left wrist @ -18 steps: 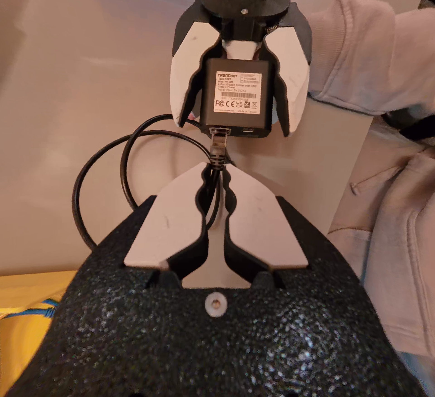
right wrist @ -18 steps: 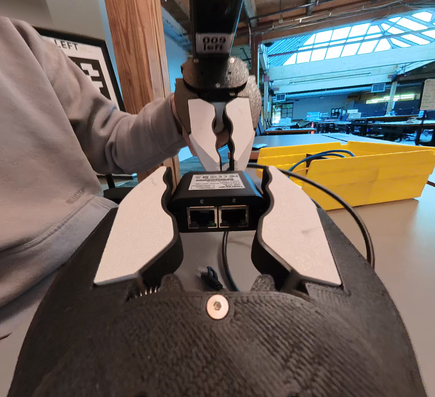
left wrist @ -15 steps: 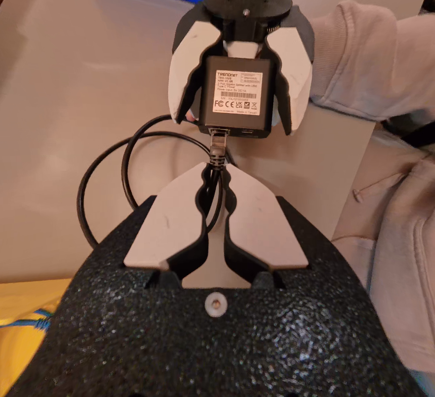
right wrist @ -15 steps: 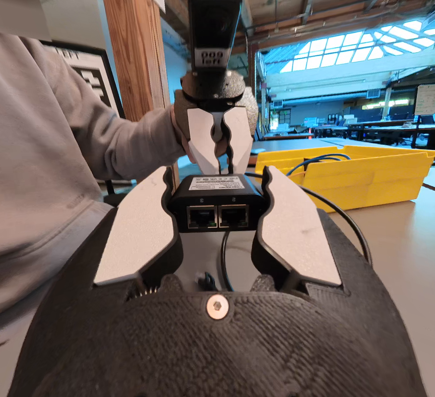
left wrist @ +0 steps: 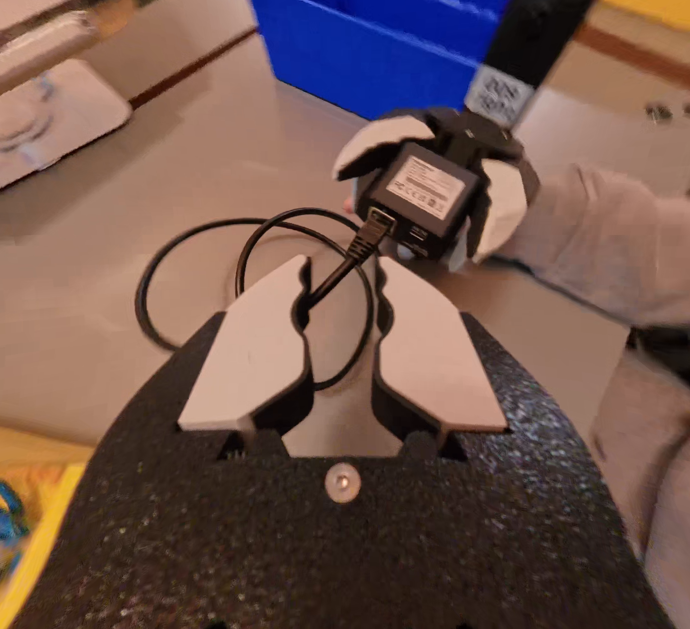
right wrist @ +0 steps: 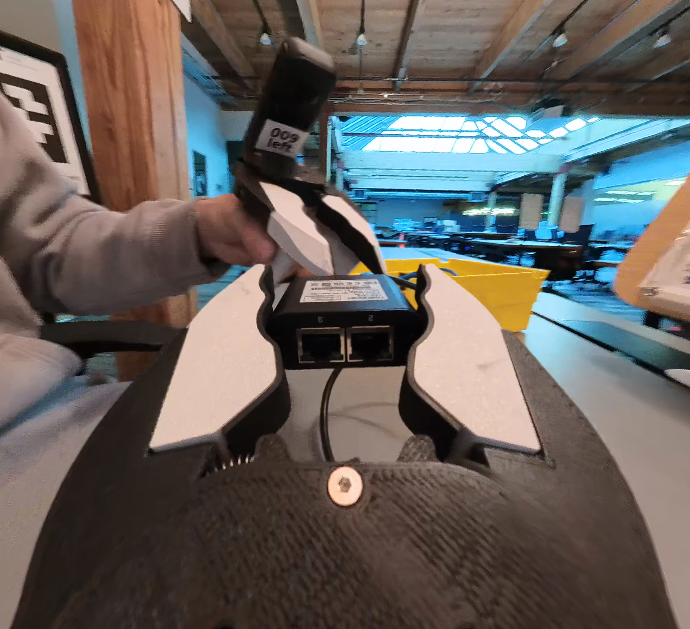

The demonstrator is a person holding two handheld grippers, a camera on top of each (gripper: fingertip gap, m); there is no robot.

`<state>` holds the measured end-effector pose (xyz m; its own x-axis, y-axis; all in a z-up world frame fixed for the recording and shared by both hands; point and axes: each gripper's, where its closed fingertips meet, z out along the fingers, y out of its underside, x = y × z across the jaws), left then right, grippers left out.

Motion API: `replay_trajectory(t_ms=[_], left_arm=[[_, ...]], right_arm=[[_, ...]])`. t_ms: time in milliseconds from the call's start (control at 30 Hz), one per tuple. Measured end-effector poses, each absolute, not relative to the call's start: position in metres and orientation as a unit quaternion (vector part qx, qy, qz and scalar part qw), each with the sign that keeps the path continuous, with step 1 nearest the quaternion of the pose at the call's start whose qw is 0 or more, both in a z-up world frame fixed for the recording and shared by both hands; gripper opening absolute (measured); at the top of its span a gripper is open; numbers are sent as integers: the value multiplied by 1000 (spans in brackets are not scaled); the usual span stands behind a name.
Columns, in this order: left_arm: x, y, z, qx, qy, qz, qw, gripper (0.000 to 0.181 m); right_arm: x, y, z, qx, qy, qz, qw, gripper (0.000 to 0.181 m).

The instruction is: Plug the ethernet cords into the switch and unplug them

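The black switch [left wrist: 423, 187] is clamped between the fingers of my right gripper [left wrist: 407, 223], held above the table with its label side up. A black ethernet cord [left wrist: 257, 234] is plugged into one port; its plug [left wrist: 373, 234] sits in the socket. My left gripper [left wrist: 342, 267] is open, and the cord passes loosely between its fingers near the left one. In the right wrist view my right gripper [right wrist: 343, 275] is shut on the switch [right wrist: 343, 312], whose two near ports are empty. The left gripper [right wrist: 328, 249] is just beyond it.
A blue bin [left wrist: 373, 32] stands on the table behind the switch. A yellow bin [right wrist: 485, 290] with cables lies past the switch and also shows in the left wrist view [left wrist: 37, 536]. A wooden post [right wrist: 127, 126] stands at the left. A person's sleeve [left wrist: 597, 238] is at the right. Left and right tips are no more than a few centimetres apart.
My left gripper has opened, let go of the cord, and tilted away to one side. The plug stays in the switch. The right gripper still holds the switch.
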<state>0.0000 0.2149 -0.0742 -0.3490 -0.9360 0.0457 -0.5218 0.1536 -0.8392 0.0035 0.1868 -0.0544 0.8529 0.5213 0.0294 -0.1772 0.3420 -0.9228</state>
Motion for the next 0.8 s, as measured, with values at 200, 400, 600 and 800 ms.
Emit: replay_trajectory(t_ms=[200,400,600,800], left_arm=[[-22,211,-71,-639,490,-575,146,60],[-16,163,-73,-565,328,-737,-174,42],[-22,155,-83,-546,412,-696,-217,23],[-61,167,-93,-508,603,-552,-271,23]], right_arm=[[7,191,-50,-530,-163,158,817,74],[-27,203,-65,-562,-232,147,780,74],[-40,188,-72,-623,-295,187,700,73],[-41,180,-89,-692,-368,103,613,78]])
